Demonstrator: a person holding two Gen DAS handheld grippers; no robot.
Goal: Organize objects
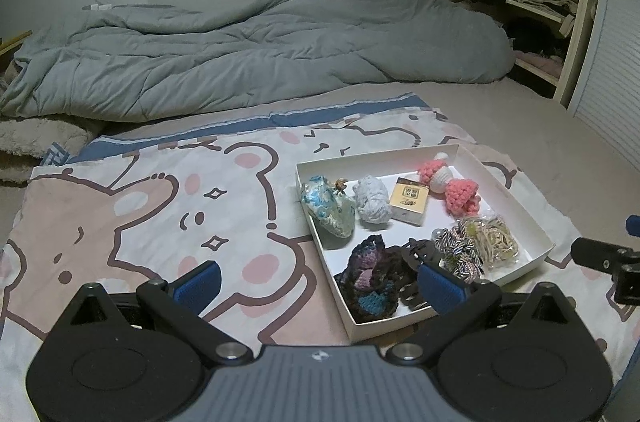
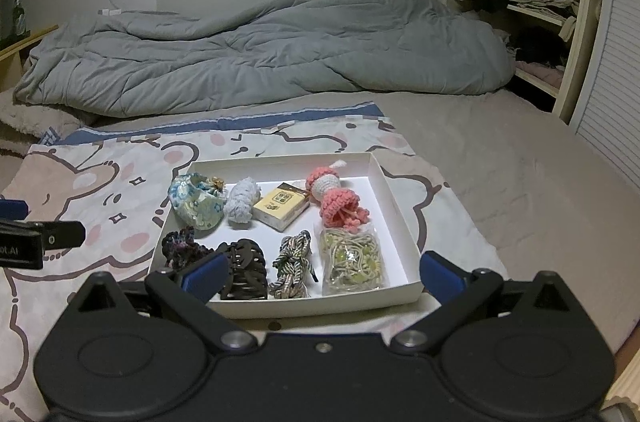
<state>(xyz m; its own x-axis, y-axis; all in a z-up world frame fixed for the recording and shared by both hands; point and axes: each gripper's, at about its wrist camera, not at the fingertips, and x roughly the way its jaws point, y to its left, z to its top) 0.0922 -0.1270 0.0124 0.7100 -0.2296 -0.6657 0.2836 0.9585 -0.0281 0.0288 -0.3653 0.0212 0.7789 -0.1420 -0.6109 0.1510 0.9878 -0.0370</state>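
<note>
A shallow white box [image 2: 396, 206] [image 1: 516, 190] lies on the cartoon-print cloth and holds several small things: a blue-green brocade pouch [image 2: 196, 204], a pale yarn ball [image 2: 241, 203], a yellow card box [image 2: 280, 209], a pink crochet toy [image 2: 338, 200], a bag of rubber bands [image 2: 352, 260], a striped cord bundle [image 2: 294, 264], a dark hair claw [image 2: 244, 274] and a dark crochet piece [image 2: 184, 248]. My right gripper [image 2: 322, 276] stands open at the box's near edge, empty. My left gripper [image 1: 320, 284] is open and empty at the box's near-left corner.
The cartoon-print cloth [image 1: 140, 206] covers the near bed. A rumpled grey duvet [image 2: 260, 54] lies across the far side. Open shelves with clothes [image 2: 532, 22] stand at the right wall. Bare beige sheet [image 2: 520, 162] stretches right of the box.
</note>
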